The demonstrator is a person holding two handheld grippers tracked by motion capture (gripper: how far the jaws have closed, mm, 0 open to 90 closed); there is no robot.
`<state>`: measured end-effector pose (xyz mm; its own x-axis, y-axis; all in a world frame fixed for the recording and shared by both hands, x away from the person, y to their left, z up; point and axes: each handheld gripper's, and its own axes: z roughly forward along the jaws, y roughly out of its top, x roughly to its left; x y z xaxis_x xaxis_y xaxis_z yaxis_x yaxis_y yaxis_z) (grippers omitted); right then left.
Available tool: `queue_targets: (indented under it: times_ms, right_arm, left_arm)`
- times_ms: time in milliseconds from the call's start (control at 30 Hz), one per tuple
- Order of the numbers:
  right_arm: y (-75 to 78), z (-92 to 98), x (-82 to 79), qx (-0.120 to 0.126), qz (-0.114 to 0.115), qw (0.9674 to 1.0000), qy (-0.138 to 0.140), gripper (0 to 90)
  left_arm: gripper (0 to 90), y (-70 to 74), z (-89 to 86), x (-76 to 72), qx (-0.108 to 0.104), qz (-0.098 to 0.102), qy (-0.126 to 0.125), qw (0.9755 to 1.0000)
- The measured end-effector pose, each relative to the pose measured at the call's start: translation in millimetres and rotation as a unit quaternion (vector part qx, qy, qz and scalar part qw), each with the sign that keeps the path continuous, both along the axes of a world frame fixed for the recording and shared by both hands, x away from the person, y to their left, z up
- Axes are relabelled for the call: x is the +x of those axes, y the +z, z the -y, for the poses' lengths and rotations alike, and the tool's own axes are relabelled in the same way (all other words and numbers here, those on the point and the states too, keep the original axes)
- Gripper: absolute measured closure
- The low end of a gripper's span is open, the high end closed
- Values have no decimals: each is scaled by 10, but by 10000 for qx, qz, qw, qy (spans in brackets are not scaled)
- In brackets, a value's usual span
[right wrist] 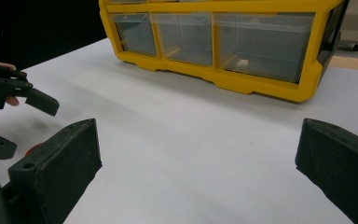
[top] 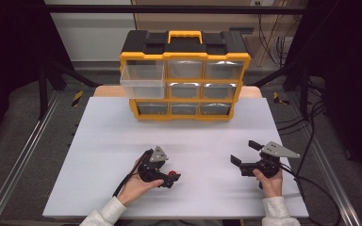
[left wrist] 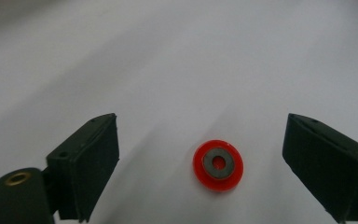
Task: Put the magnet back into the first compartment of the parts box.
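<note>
Red disc (left wrist: 218, 165) flat on table (left wrist: 177, 70), hole facing up, no long axis. Your left hand-held gripper (left wrist: 200, 163) apart, straddling disc, untouching. Right hand-held gripper (right wrist: 198, 172) apart, empty.

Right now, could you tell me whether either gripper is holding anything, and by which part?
Nothing is held. The left gripper stands open around the red disc, which lies flat on the table, untouched. The right gripper is open with nothing between its jaws.
</note>
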<state>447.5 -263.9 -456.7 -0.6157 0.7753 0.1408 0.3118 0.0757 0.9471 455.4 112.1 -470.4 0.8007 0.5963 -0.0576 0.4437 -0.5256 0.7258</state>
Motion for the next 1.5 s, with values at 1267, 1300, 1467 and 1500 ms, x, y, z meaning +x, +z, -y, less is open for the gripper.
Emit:
queue_targets:
  times_ms: [1267,1300,1467,1500]
  right_arm:
    - [4,6,4,13,-9,10000,-10,4]
    - [4,6,4,13,-10,10000,-10,4]
    - [5,6,4,13,-10,10000,-11,4]
    - [5,8,4,13,-13,10000,-12,4]
  left_arm:
    - [568,-52,91,-76,445,-146,-84,9989]
    - [572,-51,92,-77,463,-142,-82,9988]
    - [599,-48,95,-79,484,-145,-64,9987]
    - [606,-46,96,-80,488,-152,-60,9987]
